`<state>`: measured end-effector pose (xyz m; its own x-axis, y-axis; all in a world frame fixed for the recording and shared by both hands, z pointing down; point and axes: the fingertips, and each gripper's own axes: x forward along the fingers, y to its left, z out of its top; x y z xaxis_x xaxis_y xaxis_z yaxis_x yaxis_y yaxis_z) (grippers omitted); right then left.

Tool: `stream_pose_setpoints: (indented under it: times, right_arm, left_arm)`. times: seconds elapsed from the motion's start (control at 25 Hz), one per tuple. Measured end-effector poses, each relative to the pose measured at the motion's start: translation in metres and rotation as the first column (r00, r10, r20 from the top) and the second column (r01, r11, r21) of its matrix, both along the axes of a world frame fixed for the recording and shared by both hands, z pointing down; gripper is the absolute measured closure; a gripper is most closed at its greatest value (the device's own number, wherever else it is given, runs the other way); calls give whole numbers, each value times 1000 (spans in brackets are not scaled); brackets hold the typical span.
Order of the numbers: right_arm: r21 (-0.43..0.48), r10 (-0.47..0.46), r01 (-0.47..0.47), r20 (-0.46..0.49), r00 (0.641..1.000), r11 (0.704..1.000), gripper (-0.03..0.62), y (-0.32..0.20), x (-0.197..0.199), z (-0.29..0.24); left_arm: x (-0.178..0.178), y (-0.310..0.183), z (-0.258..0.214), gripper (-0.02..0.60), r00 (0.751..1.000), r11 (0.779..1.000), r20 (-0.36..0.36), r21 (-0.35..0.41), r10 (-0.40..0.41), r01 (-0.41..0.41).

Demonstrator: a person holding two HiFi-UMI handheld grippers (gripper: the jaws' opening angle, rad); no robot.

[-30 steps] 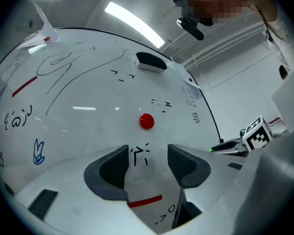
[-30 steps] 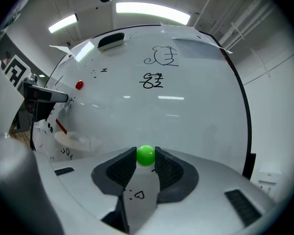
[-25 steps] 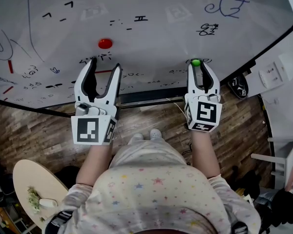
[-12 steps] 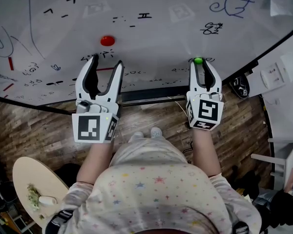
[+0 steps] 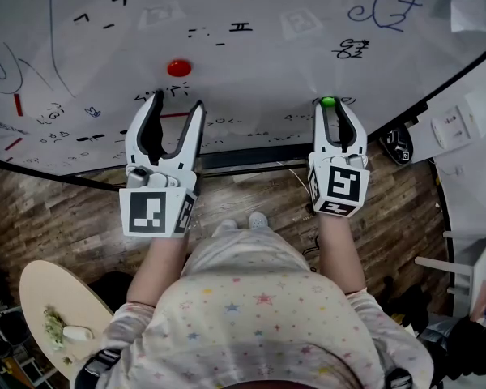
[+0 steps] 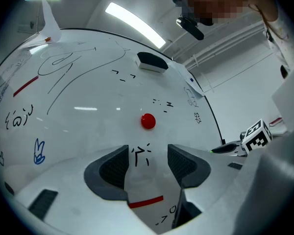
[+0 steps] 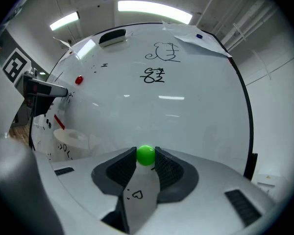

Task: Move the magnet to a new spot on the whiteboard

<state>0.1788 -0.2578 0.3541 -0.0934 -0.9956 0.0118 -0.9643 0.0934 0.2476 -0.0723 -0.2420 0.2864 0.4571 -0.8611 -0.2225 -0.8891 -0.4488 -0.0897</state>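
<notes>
A small green magnet sits on the whiteboard near its lower edge. My right gripper is shut on it; in the right gripper view the green magnet is pinched between the dark pads at the tips of the right gripper. A red magnet sticks to the board further left. My left gripper is open just below it and holds nothing. In the left gripper view the red magnet lies beyond the left gripper, apart from both pads.
Pen scribbles and red strokes cover the board. An eraser clings near its top. A dark rail runs along the bottom edge. Below are wooden floor, a round table at lower left, and a wall socket at right.
Hardly anything: the head view shifted slightly a second ago. Both grippers stay where they were, the right one still closed on the green magnet.
</notes>
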Motion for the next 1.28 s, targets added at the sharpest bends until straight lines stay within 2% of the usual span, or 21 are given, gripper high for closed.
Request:
stream_pose_setpoints:
  times: [1.28]
  right_arm:
    - [4,28,-27,-57,998,1000,471,-1,-1,0]
  left_arm:
    - [2,-1,1,351,1000,1000,-3,-4,18,-18]
